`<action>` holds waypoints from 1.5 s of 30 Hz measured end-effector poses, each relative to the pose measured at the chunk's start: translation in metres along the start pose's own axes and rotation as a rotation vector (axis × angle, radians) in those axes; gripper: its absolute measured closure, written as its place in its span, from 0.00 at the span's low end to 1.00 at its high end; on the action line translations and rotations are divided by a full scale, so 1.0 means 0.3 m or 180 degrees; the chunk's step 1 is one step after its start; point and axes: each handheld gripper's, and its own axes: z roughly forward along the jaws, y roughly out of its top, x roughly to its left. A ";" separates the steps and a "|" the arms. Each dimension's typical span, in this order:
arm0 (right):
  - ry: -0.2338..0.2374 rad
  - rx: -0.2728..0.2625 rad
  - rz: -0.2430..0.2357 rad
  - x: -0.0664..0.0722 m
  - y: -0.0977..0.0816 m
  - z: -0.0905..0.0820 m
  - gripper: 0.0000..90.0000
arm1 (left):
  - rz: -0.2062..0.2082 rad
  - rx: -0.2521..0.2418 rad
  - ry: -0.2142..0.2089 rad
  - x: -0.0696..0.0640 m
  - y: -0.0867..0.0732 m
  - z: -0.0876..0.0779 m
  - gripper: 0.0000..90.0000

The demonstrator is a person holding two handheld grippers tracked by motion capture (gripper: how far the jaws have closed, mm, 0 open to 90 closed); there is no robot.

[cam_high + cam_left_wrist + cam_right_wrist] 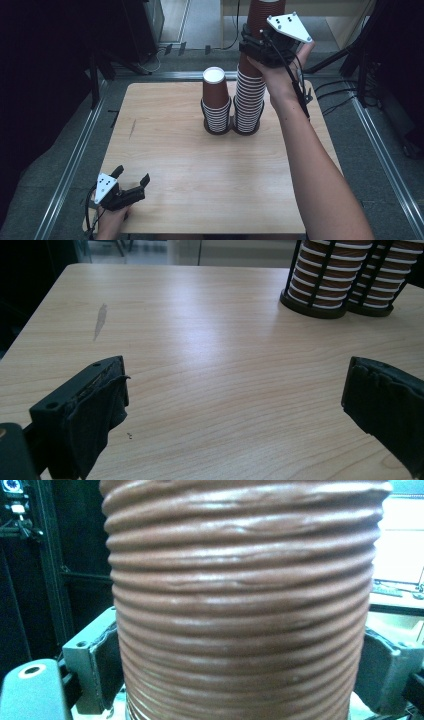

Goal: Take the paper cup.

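Pale wood-grain table (200,165) fills the frame's middle, ringed by grey floor (60,165) and dark equipment. At upper centre, a black twin holder (218,127) carries a short cup stack (216,97) and a tall cup stack (252,75), whose top is cut off. The right gripper (257,42) is clamped around the tall stack; the left gripper (132,177), lower left, has its jaws spread apart above bare wood.

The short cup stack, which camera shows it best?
The high view: the short cup stack shows whole, from holder to open top. The left gripper view catches its lower rims at the frame's top edge; the right gripper view shows the tall stack instead.
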 end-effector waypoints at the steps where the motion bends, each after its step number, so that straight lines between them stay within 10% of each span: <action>1: -0.0006 -0.0011 0.0001 -0.002 0.003 -0.002 0.13 | 0.0002 0.0000 0.0000 0.000 0.000 0.000 0.00; 24: -0.0045 -0.0098 0.0069 -0.070 0.031 -0.116 0.12 | 0.0001 0.0014 0.0006 -0.001 0.000 0.001 0.00; 45: -0.0082 -0.0037 0.0061 -0.143 -0.103 -0.233 0.12 | -0.0003 0.0011 0.0021 -0.003 -0.001 0.002 0.00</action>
